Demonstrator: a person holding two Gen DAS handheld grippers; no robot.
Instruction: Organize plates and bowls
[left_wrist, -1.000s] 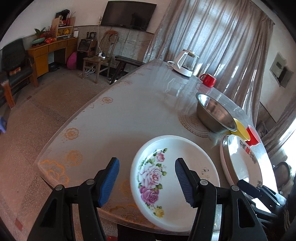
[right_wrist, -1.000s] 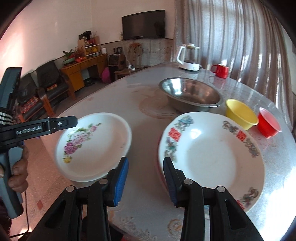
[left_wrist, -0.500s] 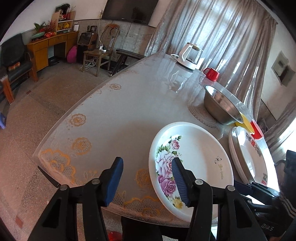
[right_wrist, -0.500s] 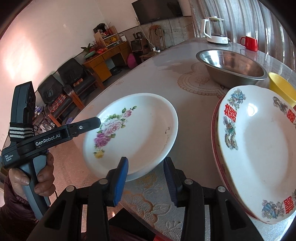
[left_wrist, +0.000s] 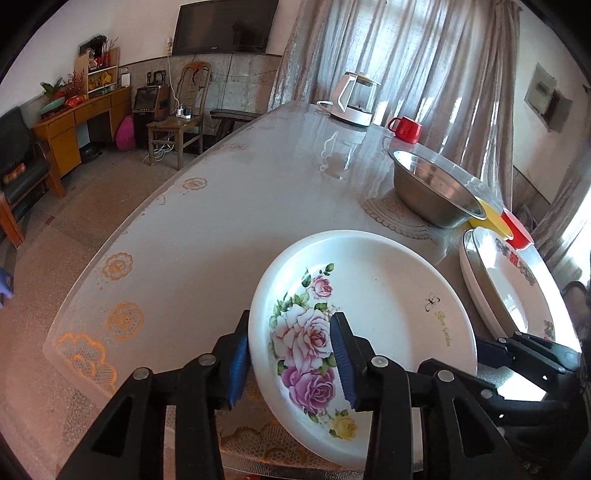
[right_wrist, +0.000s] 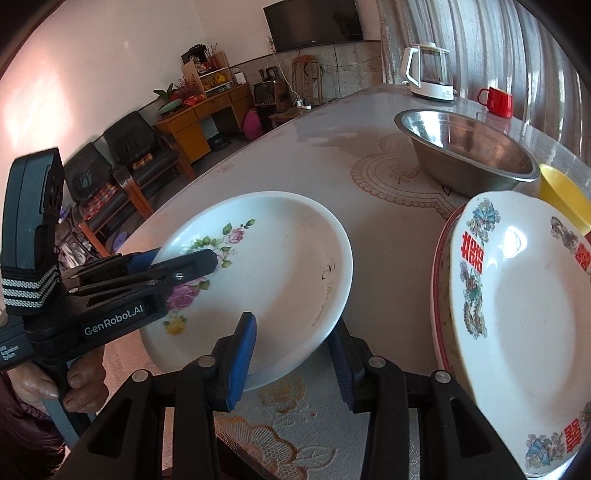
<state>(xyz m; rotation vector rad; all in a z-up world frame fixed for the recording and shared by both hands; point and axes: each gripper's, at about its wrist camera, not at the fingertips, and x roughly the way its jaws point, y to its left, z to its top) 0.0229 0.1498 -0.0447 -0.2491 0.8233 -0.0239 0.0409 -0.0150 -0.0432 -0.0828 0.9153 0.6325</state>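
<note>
A white plate with pink roses (left_wrist: 388, 295) (right_wrist: 277, 258) lies near the front edge of the table (left_wrist: 221, 221). My left gripper (left_wrist: 291, 332) (right_wrist: 184, 258) straddles its left rim, one pad outside and one over the roses. Its jaws are closing, and I see no firm pinch. My right gripper (right_wrist: 291, 328) (left_wrist: 495, 343) is open at the plate's near right rim, with its left finger above the rim and its right finger under it. To the right sits a stack of plates with red characters (right_wrist: 517, 314) (left_wrist: 509, 295).
Behind the plates stand a steel bowl (right_wrist: 469, 147), a yellow bowl (right_wrist: 561, 195) and a red bowl (left_wrist: 517, 229). A kettle (left_wrist: 354, 99) and a red mug (left_wrist: 406, 129) are at the table's far end. A hand (right_wrist: 74, 384) holds the left gripper.
The left jaws have narrowed and slid onto the rose plate's rim. The right gripper has swung from the stacked plates over to the rose plate's near rim.
</note>
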